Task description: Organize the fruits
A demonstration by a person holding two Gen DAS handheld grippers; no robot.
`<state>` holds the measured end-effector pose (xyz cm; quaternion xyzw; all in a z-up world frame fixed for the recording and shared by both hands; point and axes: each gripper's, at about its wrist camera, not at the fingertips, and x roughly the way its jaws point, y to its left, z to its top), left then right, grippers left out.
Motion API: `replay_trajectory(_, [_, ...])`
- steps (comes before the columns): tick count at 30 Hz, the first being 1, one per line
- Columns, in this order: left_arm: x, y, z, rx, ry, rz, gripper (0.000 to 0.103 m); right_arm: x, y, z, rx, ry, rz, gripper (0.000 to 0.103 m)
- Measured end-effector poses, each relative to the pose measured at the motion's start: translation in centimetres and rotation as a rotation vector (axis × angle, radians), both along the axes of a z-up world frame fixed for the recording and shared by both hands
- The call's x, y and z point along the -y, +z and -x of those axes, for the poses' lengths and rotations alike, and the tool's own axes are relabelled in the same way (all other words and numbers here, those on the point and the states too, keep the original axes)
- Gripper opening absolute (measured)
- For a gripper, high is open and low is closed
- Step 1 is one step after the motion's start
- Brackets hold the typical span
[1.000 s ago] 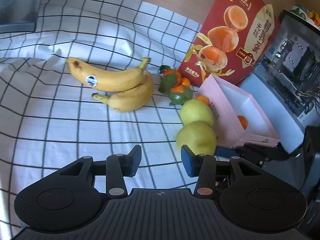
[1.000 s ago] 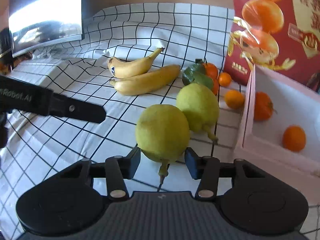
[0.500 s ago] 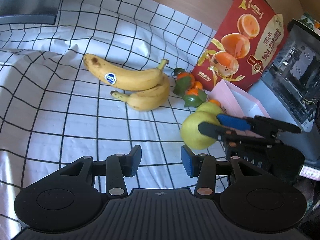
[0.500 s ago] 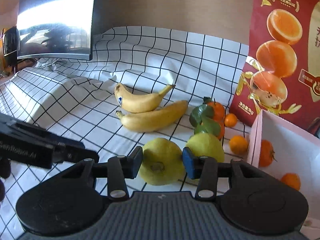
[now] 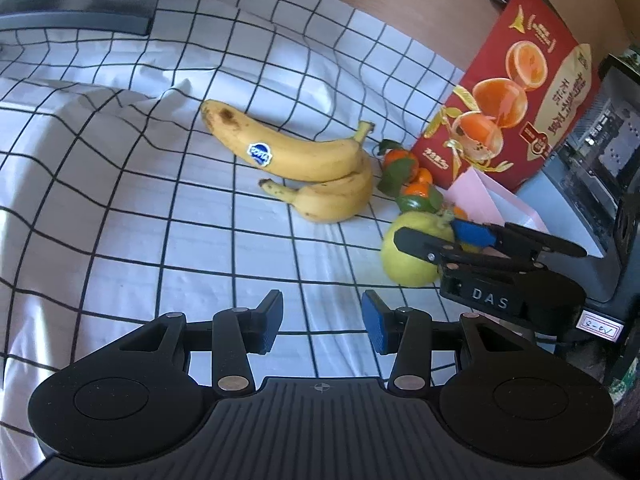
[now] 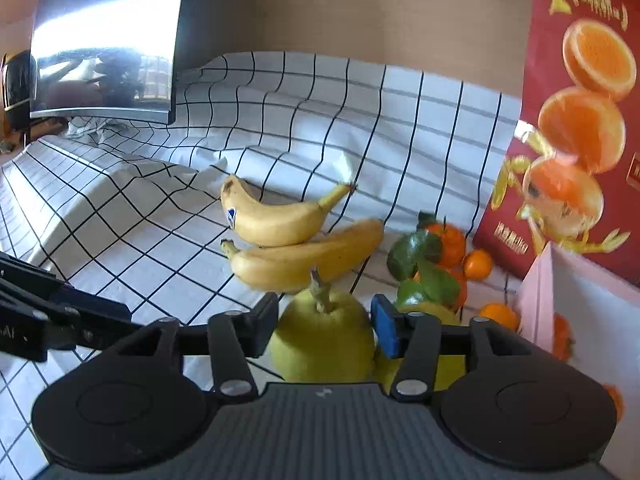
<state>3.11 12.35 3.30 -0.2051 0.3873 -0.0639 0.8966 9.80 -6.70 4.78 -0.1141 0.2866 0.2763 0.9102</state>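
A white cloth with a black grid (image 5: pixel 120 220) covers the table and lies in folds toward the back. At the far left a dark monitor (image 6: pixel 108 40) stands on it, its screen full of glare. At the right a tall red carton printed with oranges (image 5: pixel 516 92) stands upright, and just in front of it sits an open pink box (image 6: pixel 580 304) with orange fruit inside near its left wall.

Two bananas (image 5: pixel 312 168) lie touching in the middle of the cloth, the upper one carrying a blue sticker. Between them and the carton is a small heap of tangerines with green leaves (image 6: pixel 436 260).

The right claw (image 6: pixel 324 326) has a yellow-green pear (image 6: pixel 324 340) between its fingers, stem up. Its jaws are opening, the pear filling the gap with both pads against its sides. A second pear (image 6: pixel 428 312) lies just behind it on the right, mostly hidden by the claw's blue pad.

The left claw (image 5: pixel 322 326) hovers over bare cloth, about half open and holding nothing, near the right claw (image 5: pixel 460 236) and its pear (image 5: pixel 408 256).
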Motion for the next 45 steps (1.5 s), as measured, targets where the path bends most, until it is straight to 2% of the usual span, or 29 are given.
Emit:
replay_trajectory(5, [0.2, -0.2, -0.5, -0.001, -0.01, 0.016, 0.048, -0.2, -0.7, -0.1, 0.001, -0.01, 0.0, 0.057])
replay_trajectory(10, [0.4, -0.3, -0.5, 0.0, -0.016, 0.017, 0.048, -1.2, -1.8, 0.1, 0.026, -0.011, 0.07, 0.061])
replay_trajectory(13, [0.0, -0.3, -0.4, -0.002, 0.003, 0.019, 0.048, -1.6, -2.1, 0.4, 0.047, -0.02, 0.101, 0.06])
replay_trajectory(18, [-0.3, 0.0, -0.4, -0.004, 0.017, 0.019, 0.048, -1.1, -1.1, 0.7, -0.016, 0.006, 0.063, 0.06])
replay_trajectory(20, [0.2, 0.2, -0.7, -0.002, 0.012, 0.014, 0.048, -0.4, 0.0, 2.0, -0.005, 0.023, 0.037, 0.059])
replay_trajectory(23, [1.4, 0.6, -1.7, 0.006, -0.015, 0.015, 0.048, 1.3, 2.0, 4.4, 0.026, 0.018, 0.007, 0.059])
replay_trajectory(26, [3.6, 1.9, -4.0, 0.016, -0.08, 0.032, 0.048, 4.2, 2.9, 6.9, 0.013, -0.03, -0.013, 0.06])
replay_trajectory(29, [6.8, 3.3, -7.3, 0.014, -0.169, 0.027, 0.048, 7.1, 2.5, 9.1, -0.006, -0.087, 0.005, 0.059])
replay_trajectory(32, [10.1, 4.0, -10.6, 0.0, -0.211, -0.013, 0.048, 9.8, 1.5, 10.7, -0.037, -0.157, 0.033, 0.059])
replay_trajectory(36, [13.5, 3.3, -13.5, -0.084, -0.222, -0.066, 0.048, 13.1, 0.7, 12.0, -0.075, -0.258, 0.034, 0.059])
replay_trajectory(37, [14.2, 3.0, -14.1, -0.107, -0.215, -0.088, 0.055, 13.8, 0.7, 12.4, -0.077, -0.281, 0.027, 0.059])
replay_trajectory(41, [15.7, 2.2, -14.9, -0.133, -0.219, -0.085, 0.057, 16.2, 0.9, 13.9, -0.069, -0.331, -0.002, 0.059])
replay_trajectory(45, [17.5, 1.8, -15.3, -0.138, -0.237, -0.138, 0.063, 17.7, 0.6, 14.5, -0.084, -0.36, -0.009, 0.059])
